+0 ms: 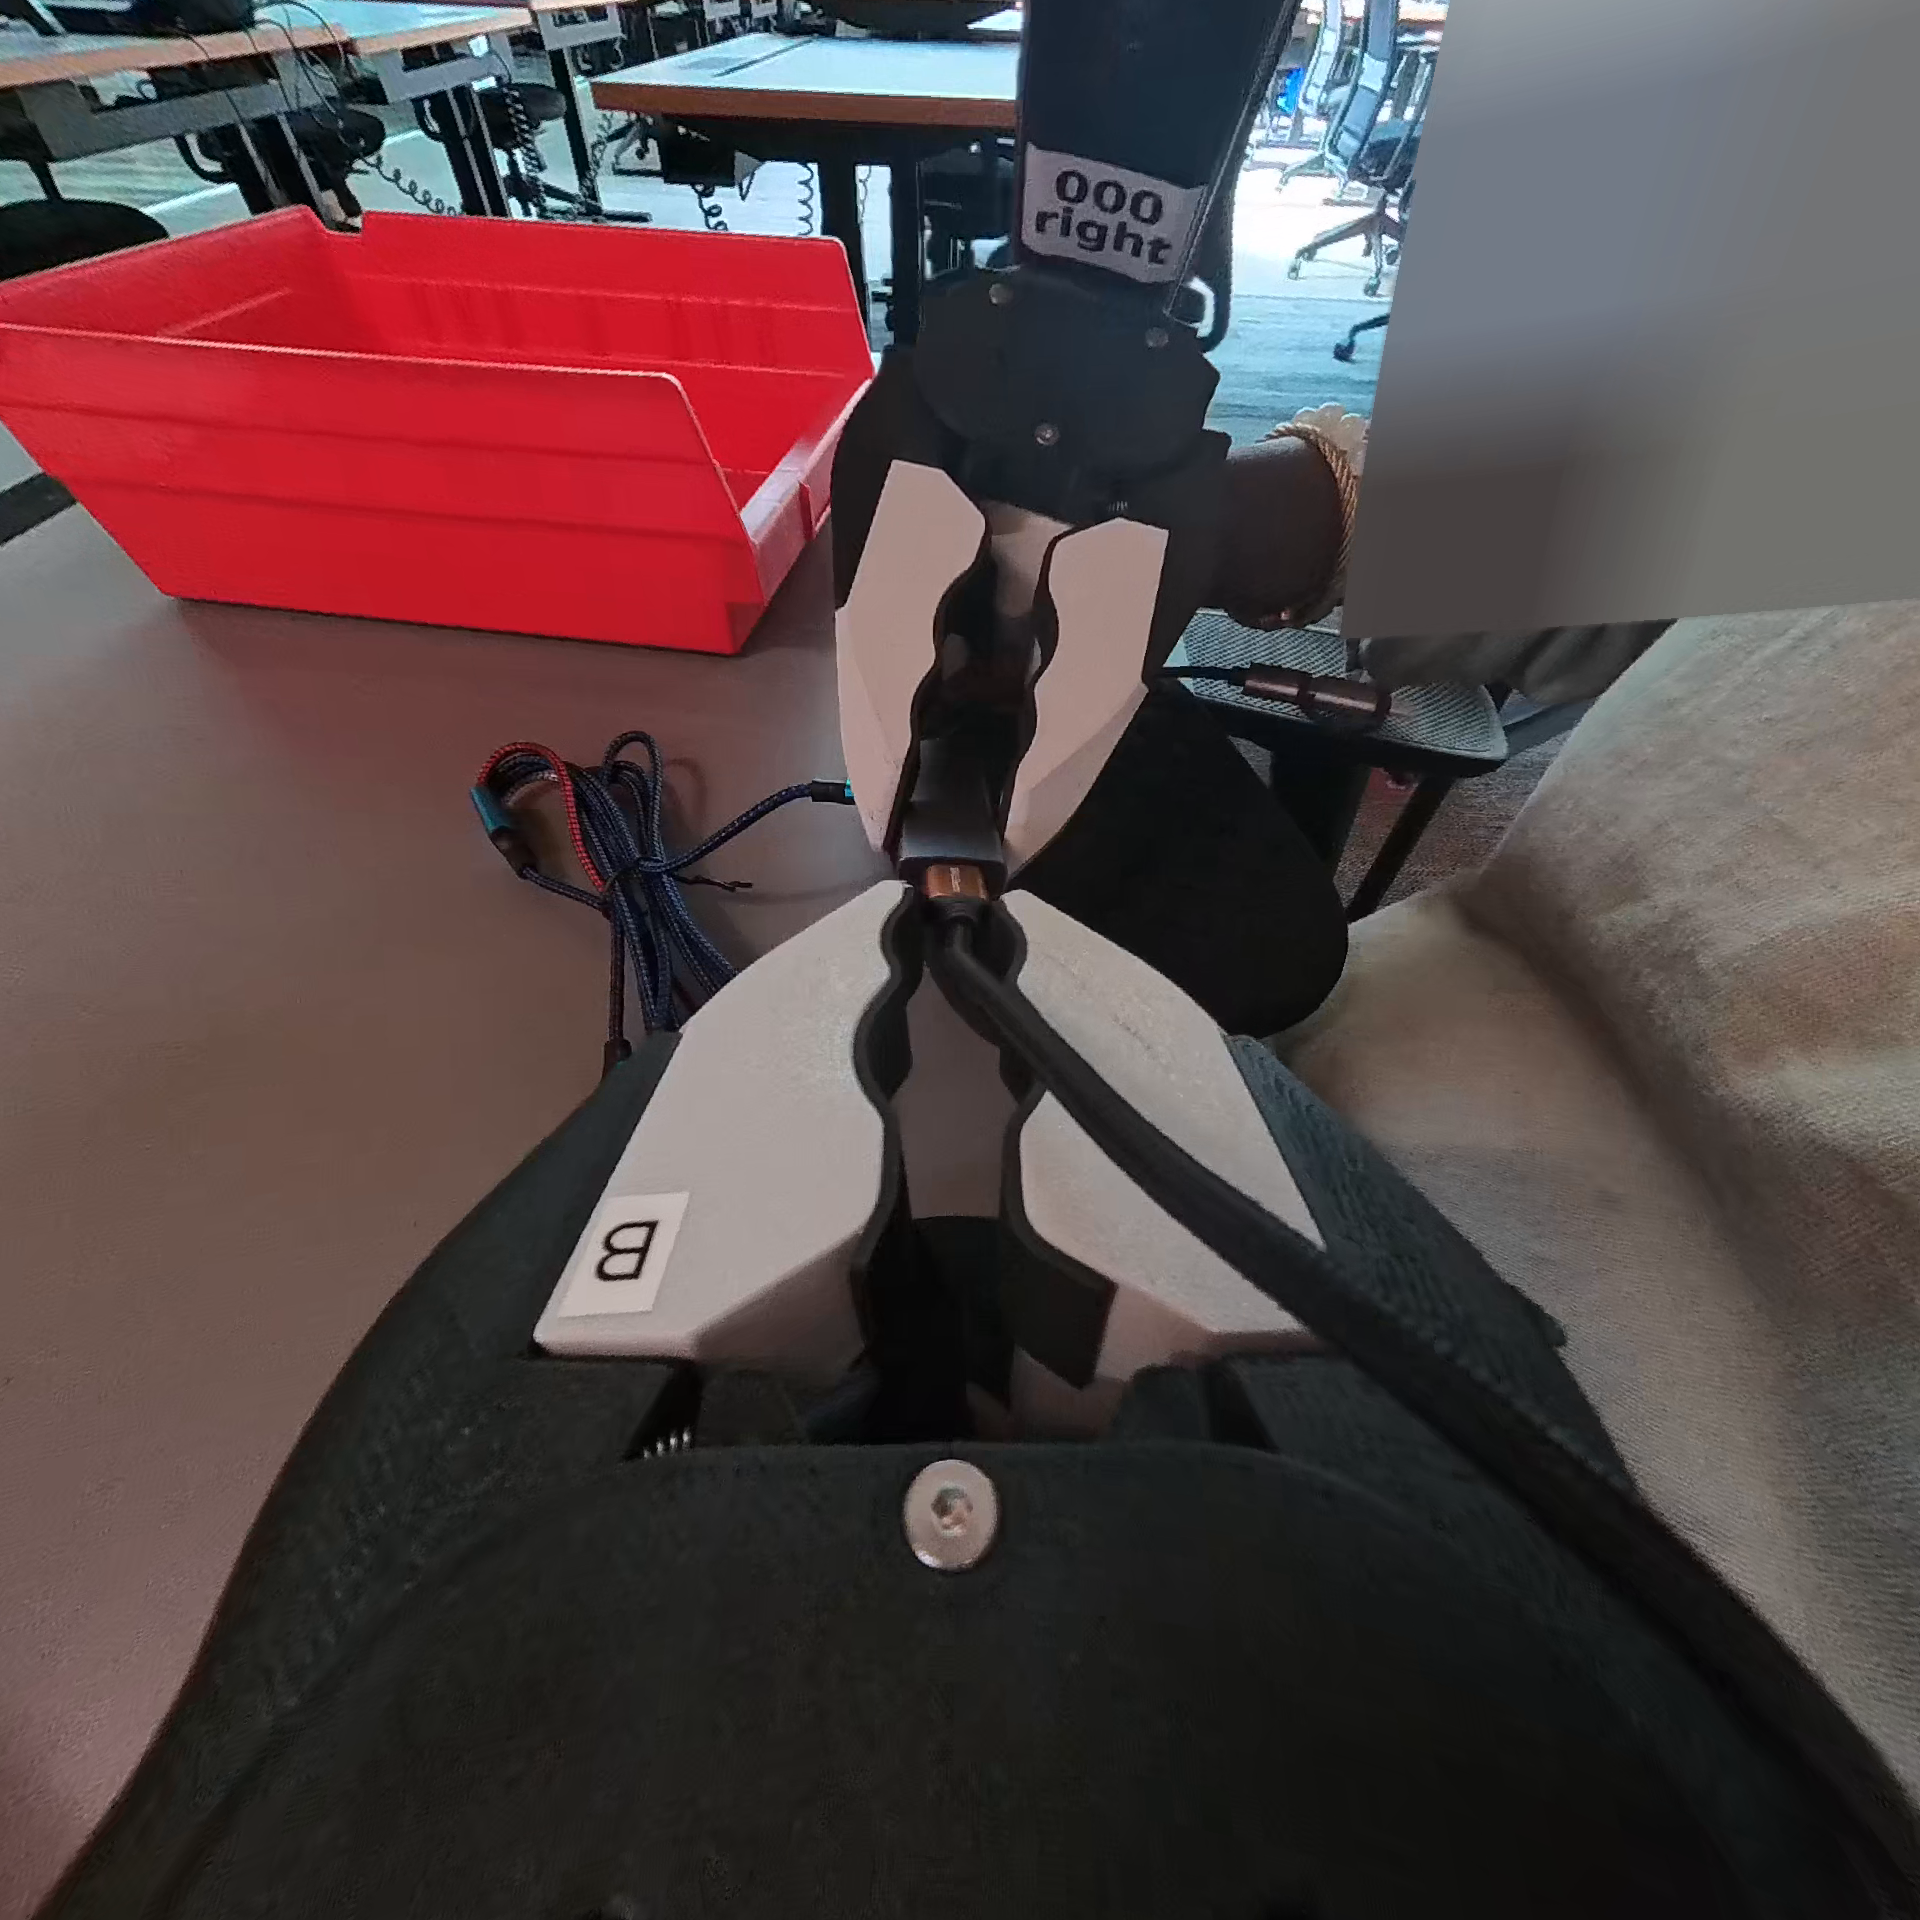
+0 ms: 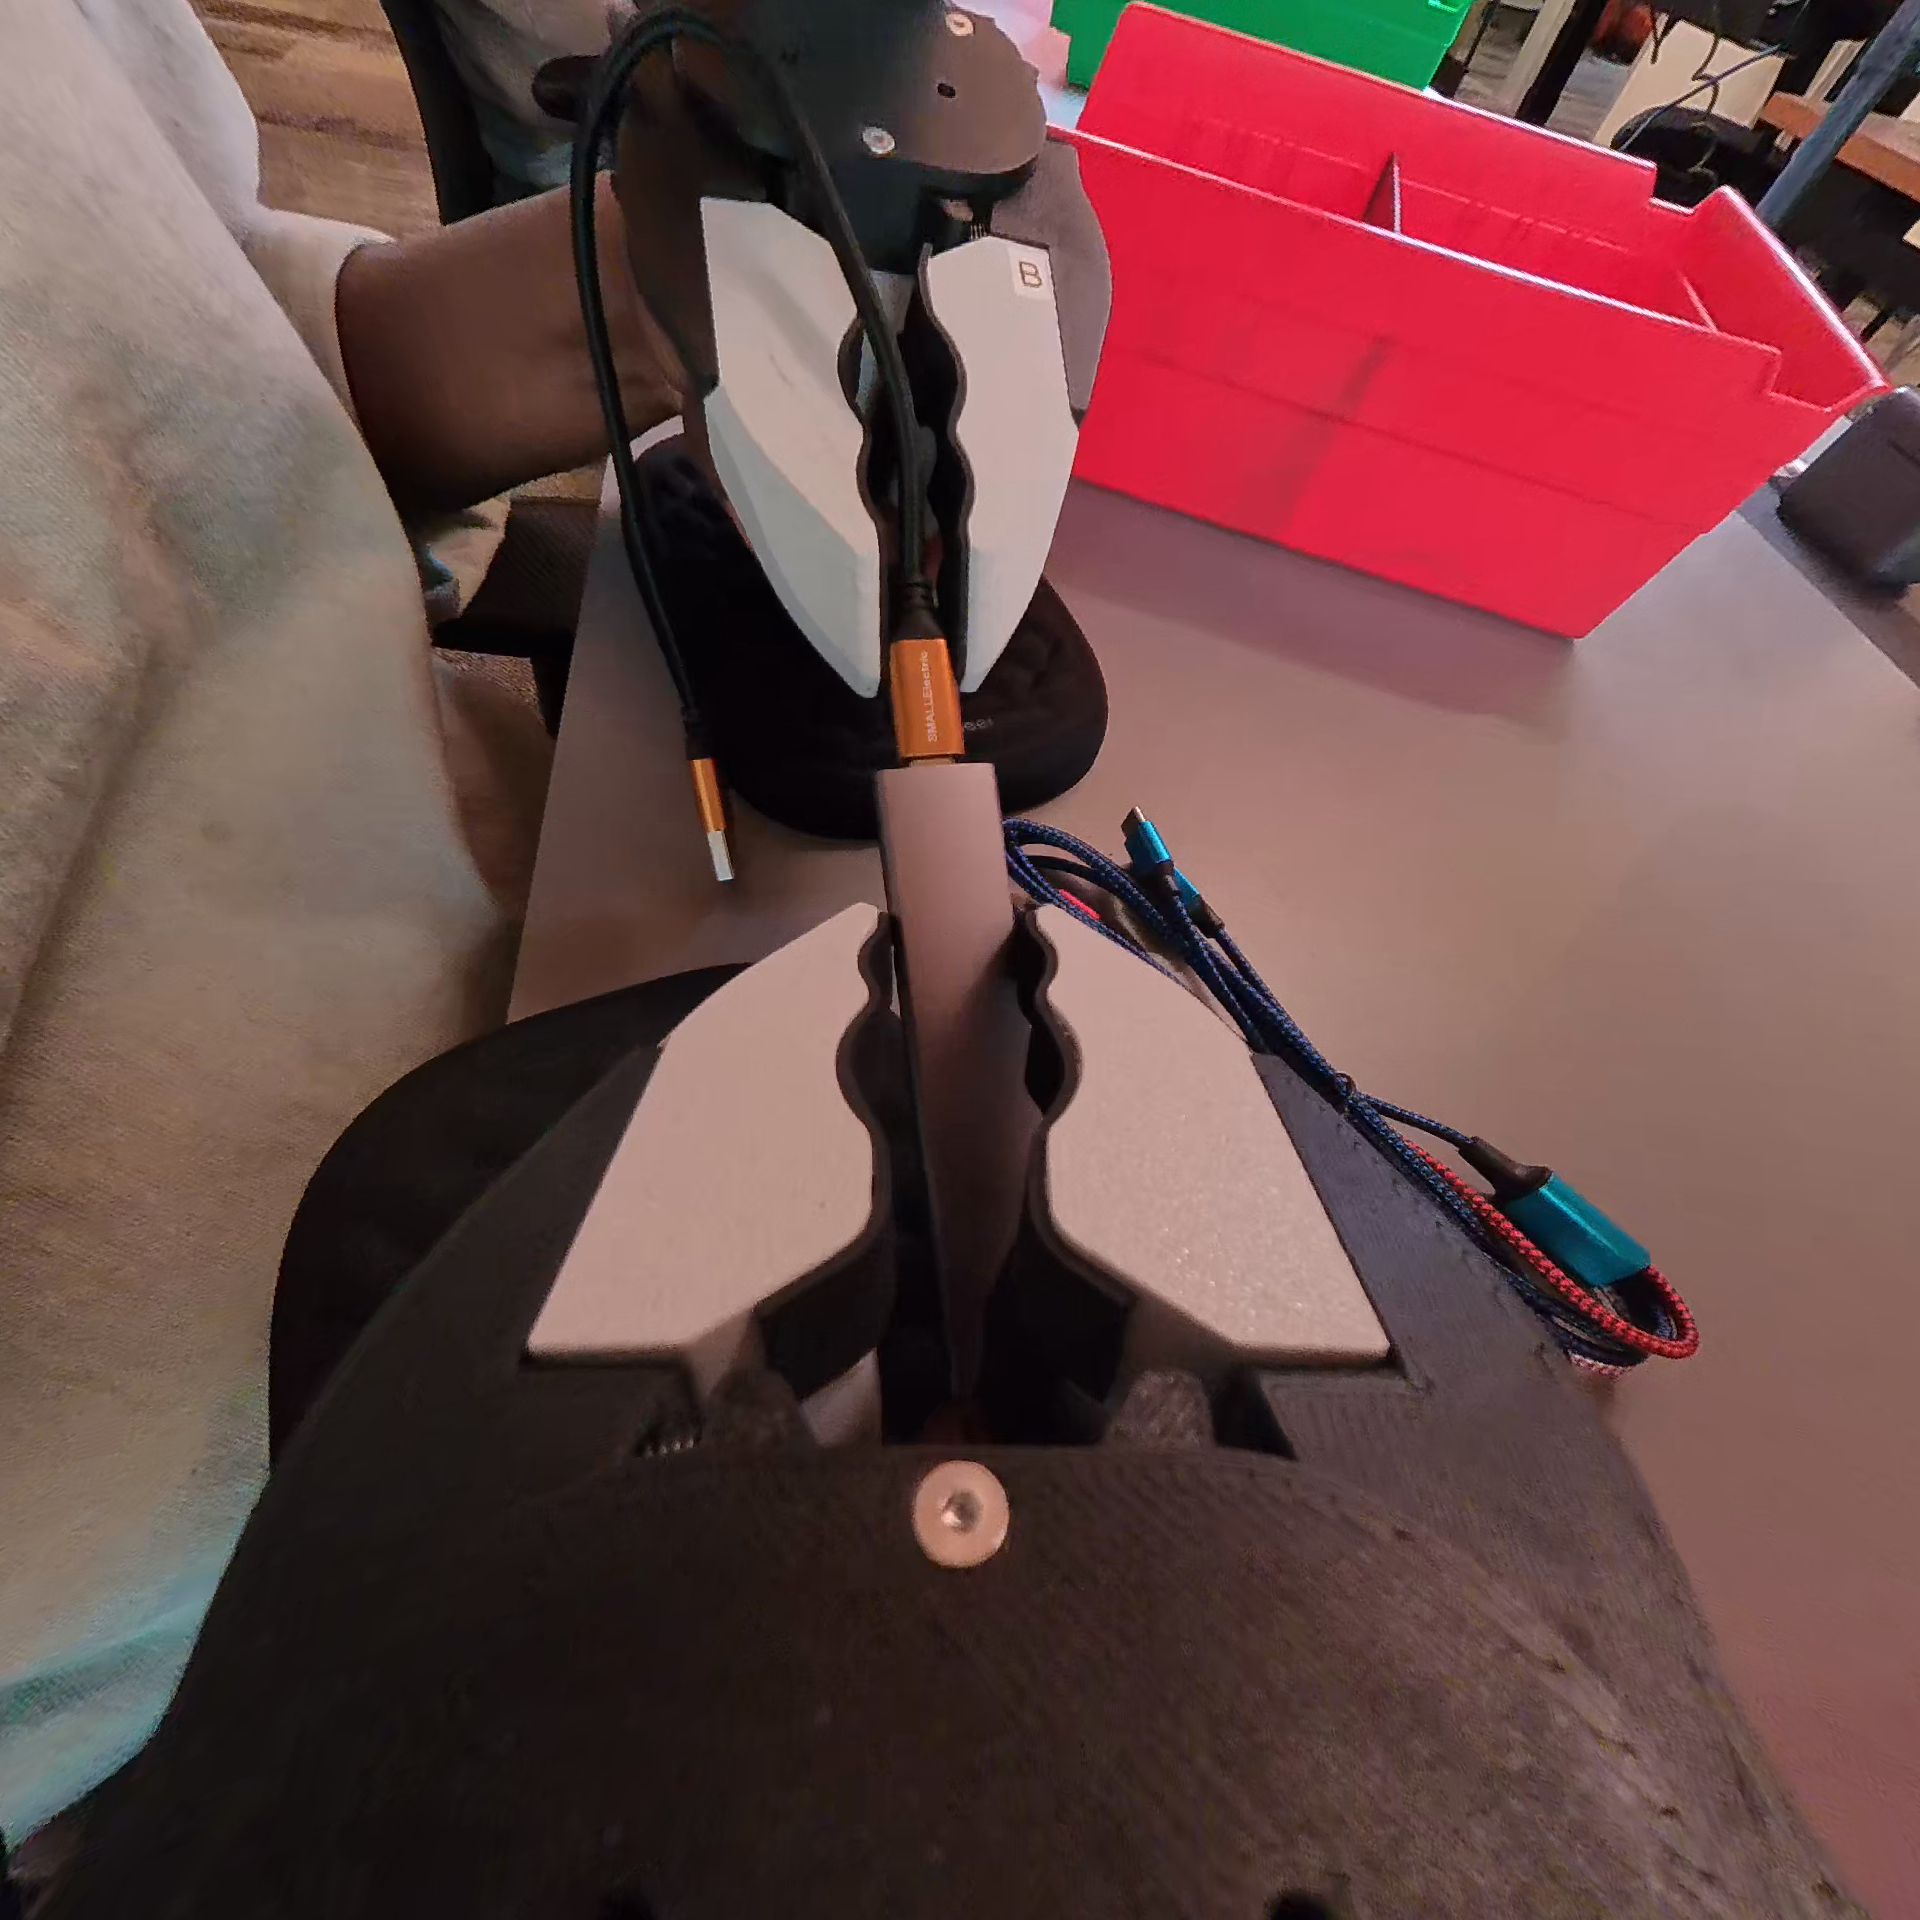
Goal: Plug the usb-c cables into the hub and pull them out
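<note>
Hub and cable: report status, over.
Right gripper shut on hub. Left gripper shut on orange plug, seated at hub end. Blue braided cable lies beside, clear.

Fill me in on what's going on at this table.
A person is working two handheld grippers. The right gripper is clamped on a grey hub, and the left gripper pinches the orange plug of a black cable, held against the hub's end. A blue cable bundle lies beside a red bin.

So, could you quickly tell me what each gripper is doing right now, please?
Left gripper: shut on orange-plug cable.
Right gripper: shut on hub.
</note>
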Demonstrator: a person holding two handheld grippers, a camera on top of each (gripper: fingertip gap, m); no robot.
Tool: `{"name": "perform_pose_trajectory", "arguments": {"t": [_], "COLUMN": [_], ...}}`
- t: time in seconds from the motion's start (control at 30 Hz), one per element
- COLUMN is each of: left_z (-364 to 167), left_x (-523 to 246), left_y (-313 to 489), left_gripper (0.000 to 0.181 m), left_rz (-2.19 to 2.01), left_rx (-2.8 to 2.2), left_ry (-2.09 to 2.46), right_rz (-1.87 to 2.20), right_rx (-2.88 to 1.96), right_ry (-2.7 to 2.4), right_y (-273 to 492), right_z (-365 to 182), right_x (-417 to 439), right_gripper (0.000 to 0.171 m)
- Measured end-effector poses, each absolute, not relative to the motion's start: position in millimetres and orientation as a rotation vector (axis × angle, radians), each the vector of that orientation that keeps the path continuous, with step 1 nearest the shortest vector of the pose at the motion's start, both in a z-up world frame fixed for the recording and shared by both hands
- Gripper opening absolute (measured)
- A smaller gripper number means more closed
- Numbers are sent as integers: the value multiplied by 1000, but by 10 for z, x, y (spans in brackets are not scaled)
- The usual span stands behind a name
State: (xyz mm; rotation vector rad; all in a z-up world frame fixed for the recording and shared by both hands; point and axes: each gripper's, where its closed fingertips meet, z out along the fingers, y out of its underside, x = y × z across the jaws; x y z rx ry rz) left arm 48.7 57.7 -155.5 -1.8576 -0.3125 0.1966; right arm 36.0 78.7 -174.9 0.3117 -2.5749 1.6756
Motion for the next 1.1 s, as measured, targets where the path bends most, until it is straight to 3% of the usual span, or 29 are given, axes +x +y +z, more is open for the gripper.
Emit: {"name": "perform_pose_trajectory", "arguments": {"t": [0.33, 0.43, 0.5, 0.73, 1.1], "left_z": [-1492, -1357, -1130, -785, -686], "left_x": [478, 497, 477, 96, 79], "left_y": [587, 564, 462, -219, -472], "left_gripper": [13, 52, 61, 61, 53], "left_rz": [189, 140, 205, 686, 781], "left_rx": [-1810, -1727, -1556, -1185, -1056], "left_ry": [-299, -275, -261, -486, -549], "right_rz": [1731, 1806, 1776, 1857, 1974], "right_rx": [327, 361, 368, 376, -55], "right_ry": [-2543, -2453, -2378, -2084, -1465], "right_y": [757, 688, 679, 648, 1391], "right_z": [-1658, -1476, -1364, -537, 1096], "right_x": [379, 421, 363, 228, -654], "right_gripper": [22, 21, 21, 21, 21]}}
